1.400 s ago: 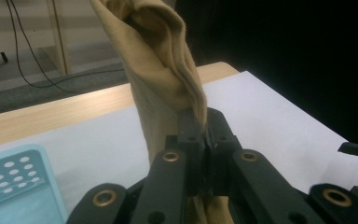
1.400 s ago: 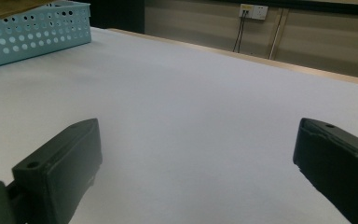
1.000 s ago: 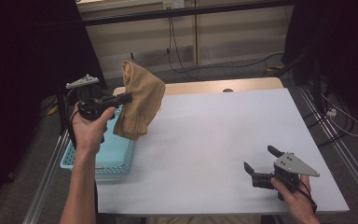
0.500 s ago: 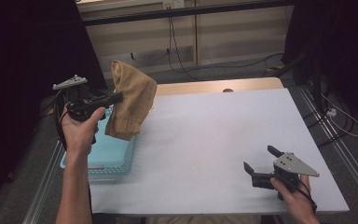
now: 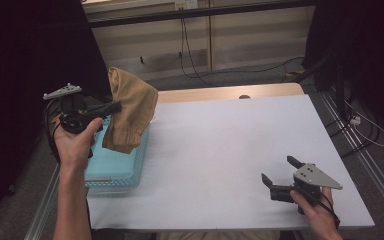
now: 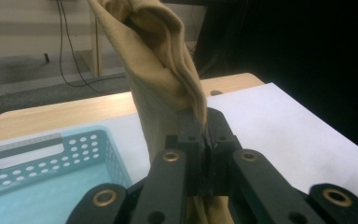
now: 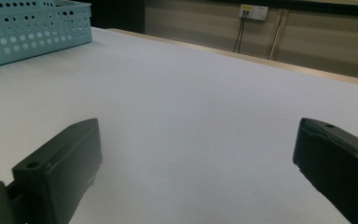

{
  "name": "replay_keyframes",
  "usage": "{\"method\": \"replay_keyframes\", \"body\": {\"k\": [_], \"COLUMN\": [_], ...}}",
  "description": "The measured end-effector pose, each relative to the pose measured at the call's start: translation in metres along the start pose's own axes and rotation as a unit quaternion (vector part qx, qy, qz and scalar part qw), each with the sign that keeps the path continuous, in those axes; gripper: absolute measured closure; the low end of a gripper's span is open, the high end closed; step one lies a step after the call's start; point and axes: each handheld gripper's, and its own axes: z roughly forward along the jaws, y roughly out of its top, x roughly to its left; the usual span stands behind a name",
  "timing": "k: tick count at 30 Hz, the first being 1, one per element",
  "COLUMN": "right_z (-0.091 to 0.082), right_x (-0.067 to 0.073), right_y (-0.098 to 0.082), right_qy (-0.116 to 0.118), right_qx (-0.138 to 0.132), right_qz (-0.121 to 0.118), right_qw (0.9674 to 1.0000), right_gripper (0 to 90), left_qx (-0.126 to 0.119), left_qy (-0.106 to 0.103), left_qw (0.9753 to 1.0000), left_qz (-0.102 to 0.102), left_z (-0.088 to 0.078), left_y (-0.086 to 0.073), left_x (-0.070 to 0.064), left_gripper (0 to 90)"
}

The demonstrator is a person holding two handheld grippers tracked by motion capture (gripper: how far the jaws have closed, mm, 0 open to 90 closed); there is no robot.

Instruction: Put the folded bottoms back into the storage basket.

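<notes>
The left claw [image 5: 114, 106] is held raised at the table's left edge, and its jaws are clamped together on a tan cloth [image 5: 130, 110]. In the left gripper view the fabric [image 6: 163, 74] is seen pinched between the closed jaw tips of that claw [image 6: 205, 133]; most of it rises above and beyond them in folds, and a short end hangs below. In the high view the cloth is seen draped from the jaw tips, its lower end hanging over the right wall of a blue basket [image 5: 125, 165], which sits just below and in front of this claw. In the left gripper view the perforated wall of the basket [image 6: 51, 154] is found low and to the left of the jaws. A white sheet [image 5: 240, 150] is spread over the table [image 5: 220, 93], stretching from beside the left claw across to the right one.

The right claw [image 5: 280, 172] is held low near the table's right front corner, well apart from the cloth. Its jaws are spread wide apart, and nothing is gripped between them. In the right gripper view bare white sheet [image 7: 191, 116] is seen between and ahead of the jaws, and the basket [image 7: 28, 28] is seen far off, up and to the left of them.
</notes>
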Motion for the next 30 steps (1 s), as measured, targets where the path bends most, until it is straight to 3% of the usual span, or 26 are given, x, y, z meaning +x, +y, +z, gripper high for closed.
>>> {"method": "replay_keyframes", "body": {"k": [5,15,24,30], "right_z": [0.001,0.001,0.001,0.002], "right_x": [0.000,0.001,0.001,0.001], "right_y": [0.000,0.000,0.000,0.000], "right_qy": [0.000,0.002,0.003,0.003], "right_qx": [0.002,0.001,0.003,0.003], "right_qz": [0.001,-0.001,0.000,0.000], "right_qw": [1.0000,1.0000,1.0000,1.0000], "right_gripper": [1.1,1.1,0.9,1.0], "left_qx": [0.007,0.004,0.024,0.032], "left_qy": [0.010,0.028,0.045,0.050], "left_qw": [0.9999,0.9993,0.9972,0.9965], "left_qz": [-0.002,-0.025,-0.054,-0.060], "left_z": [-0.003,-0.009,0.005,0.006], "left_y": [-0.005,-0.010,-0.022,-0.025], "left_x": [0.005,0.023,0.046,0.049], "left_gripper": [87.1,87.1,87.1,87.1]}}
